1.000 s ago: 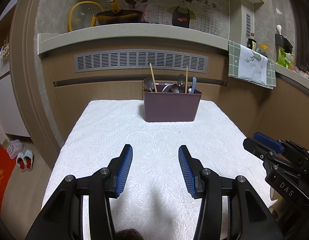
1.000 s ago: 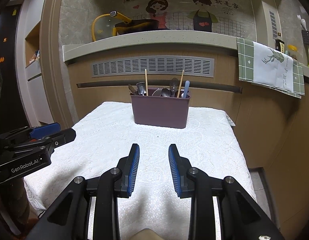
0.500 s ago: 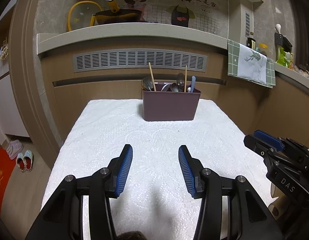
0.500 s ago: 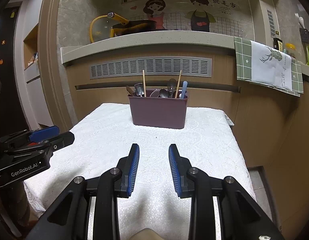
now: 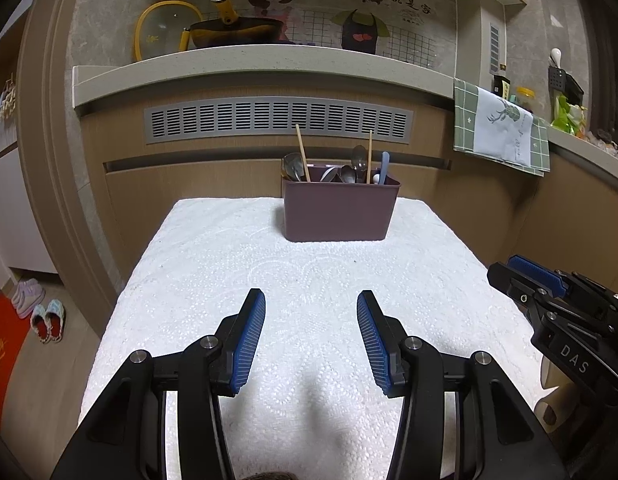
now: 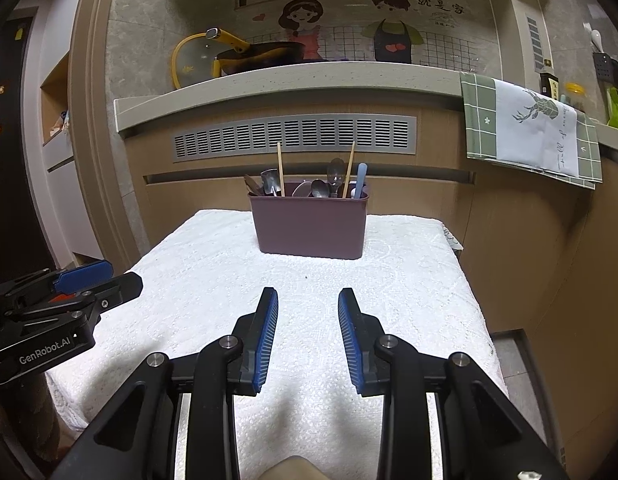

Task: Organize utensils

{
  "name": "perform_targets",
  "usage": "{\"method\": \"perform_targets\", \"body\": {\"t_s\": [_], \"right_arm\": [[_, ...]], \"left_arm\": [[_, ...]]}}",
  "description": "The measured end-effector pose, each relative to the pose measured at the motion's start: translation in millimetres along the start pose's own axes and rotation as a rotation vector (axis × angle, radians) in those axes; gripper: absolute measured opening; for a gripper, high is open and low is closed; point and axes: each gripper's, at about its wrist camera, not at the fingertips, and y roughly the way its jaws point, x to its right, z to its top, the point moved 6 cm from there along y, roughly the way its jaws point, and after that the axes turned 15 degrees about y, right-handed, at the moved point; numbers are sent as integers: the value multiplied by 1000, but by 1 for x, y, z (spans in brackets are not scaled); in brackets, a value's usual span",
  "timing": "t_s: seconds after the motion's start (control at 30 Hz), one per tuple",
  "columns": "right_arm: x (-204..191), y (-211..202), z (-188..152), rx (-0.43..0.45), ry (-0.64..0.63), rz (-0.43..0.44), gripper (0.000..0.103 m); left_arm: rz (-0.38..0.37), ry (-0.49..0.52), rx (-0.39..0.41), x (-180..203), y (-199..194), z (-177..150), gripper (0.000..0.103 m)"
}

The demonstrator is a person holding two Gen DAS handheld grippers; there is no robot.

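White cloth covers the tabletop (image 5: 237,264) under both sets of jaws: left gripper (image 5: 311,340) spread wide and empty, right gripper (image 6: 308,338) parted a little less, also empty. Well beyond stands the bin (image 6: 311,224) with spoons (image 6: 335,174) and chopsticks (image 6: 280,168) upright. Steel spoons look slick and stiff; the thin, light chopsticks are best pinched near their tops
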Motion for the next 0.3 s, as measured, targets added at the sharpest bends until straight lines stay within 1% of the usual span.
{"method": "perform_targets", "body": {"t_s": [0.1,0.3], "right_arm": [[1,1,1,1,1,-5,29],[1,1,2,0,-2,-4,29]], "left_arm": [[-2,3,-2,2,0,0,49],[-3,-1,21,-2,-2,2,49]]}}
